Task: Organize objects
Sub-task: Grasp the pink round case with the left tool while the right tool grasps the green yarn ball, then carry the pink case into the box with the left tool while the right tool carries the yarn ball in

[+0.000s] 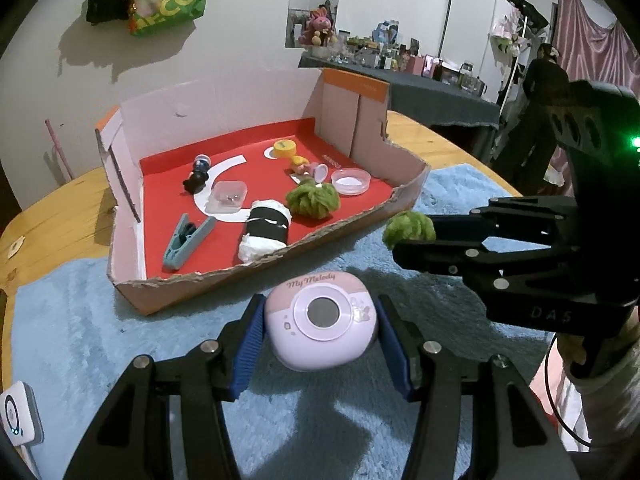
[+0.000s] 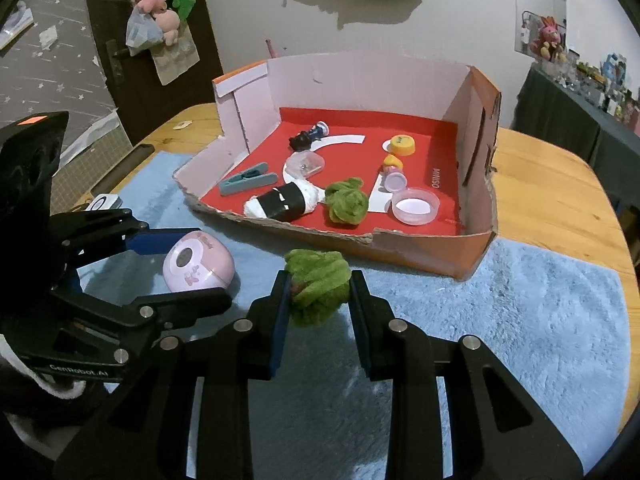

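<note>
Wooden table with a blue mat

The table (image 2: 560,184) carries a fluffy blue mat (image 2: 520,312) across its near side. An open cardboard box (image 2: 420,252) sits on the mat's far edge, and a small white device (image 1: 20,416) lies near left.

Small white device (image 1: 20,416) cut off at left edge; distant shelf clutter (image 1: 384,50) indistinct.

Between the left tool's (image 1: 320,344) ribbed blue pads sits a glossy, smooth pink plastic case (image 1: 320,326). The right tool (image 2: 320,300) pinches a fuzzy green yarn-like ball (image 2: 318,286). Beneath both lies a plush blue cloth mat (image 2: 520,320) on a varnished wooden table (image 2: 560,184); ahead, a matt cardboard box (image 2: 432,256), rough-torn at the edge.
</note>
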The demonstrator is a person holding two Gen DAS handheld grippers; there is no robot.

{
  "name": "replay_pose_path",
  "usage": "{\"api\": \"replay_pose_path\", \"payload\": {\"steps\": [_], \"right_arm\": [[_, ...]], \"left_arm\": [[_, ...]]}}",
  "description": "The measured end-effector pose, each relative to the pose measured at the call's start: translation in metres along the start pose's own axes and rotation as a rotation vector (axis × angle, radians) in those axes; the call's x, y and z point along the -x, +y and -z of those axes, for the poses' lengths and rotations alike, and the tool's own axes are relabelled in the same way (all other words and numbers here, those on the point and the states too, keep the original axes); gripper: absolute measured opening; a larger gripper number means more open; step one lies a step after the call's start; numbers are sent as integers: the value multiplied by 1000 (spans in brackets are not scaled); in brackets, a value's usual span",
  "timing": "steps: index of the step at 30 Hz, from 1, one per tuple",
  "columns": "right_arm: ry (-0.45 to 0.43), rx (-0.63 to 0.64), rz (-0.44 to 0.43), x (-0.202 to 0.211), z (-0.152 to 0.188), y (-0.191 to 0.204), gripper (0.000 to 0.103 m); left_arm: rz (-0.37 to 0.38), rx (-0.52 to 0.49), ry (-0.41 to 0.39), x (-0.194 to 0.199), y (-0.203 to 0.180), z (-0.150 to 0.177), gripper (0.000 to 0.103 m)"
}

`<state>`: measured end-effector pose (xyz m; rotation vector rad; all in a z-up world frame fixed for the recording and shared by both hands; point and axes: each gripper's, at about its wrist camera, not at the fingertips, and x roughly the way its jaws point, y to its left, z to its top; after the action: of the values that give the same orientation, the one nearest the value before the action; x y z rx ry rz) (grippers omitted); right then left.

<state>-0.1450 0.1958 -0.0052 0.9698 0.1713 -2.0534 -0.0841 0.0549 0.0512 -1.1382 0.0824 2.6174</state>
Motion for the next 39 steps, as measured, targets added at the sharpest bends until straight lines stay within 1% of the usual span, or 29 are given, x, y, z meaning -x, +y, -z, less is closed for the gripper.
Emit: {"api": "replay_pose_path", "payload": {"steps": [4, 9, 12, 16, 18, 22, 26, 29, 31, 36, 39], "right_arm": [[1, -7, -23, 2, 0, 2, 27], [-5, -6, -57, 8, -4, 5, 27], [-14, 6, -59, 13, -11, 7, 27], [-12, 27, -46, 12, -33, 4, 27], [-2, 40, -33, 6, -45, 2, 27], [35, 59, -23, -15, -70, -6, 27], [90, 67, -20, -43, -91, -17, 27], [142, 85, -10, -65, -102, -22, 27], [174, 102, -21, -77, -106, -23, 27], [232, 125, -14, -99, -113, -25, 27], [252, 121, -18, -107, -115, -28, 27]], "left_arm": [[16, 8, -6, 5, 1, -1, 56], [54, 29, -21, 16, 6, -9, 56], [65, 35, -30, 22, 11, -23, 56], [26, 25, -36, 18, 22, -54, 56], [21, 22, -30, 10, 30, -73, 56], [22, 44, 24, -18, 48, -108, 56], [-26, 55, 87, -54, 65, -134, 56], [-38, 57, 122, -74, 73, -144, 56], [-46, 82, 146, -86, 80, -149, 56], [-25, 141, 189, -108, 95, -155, 56], [-12, 158, 207, -118, 96, -156, 56]]}}
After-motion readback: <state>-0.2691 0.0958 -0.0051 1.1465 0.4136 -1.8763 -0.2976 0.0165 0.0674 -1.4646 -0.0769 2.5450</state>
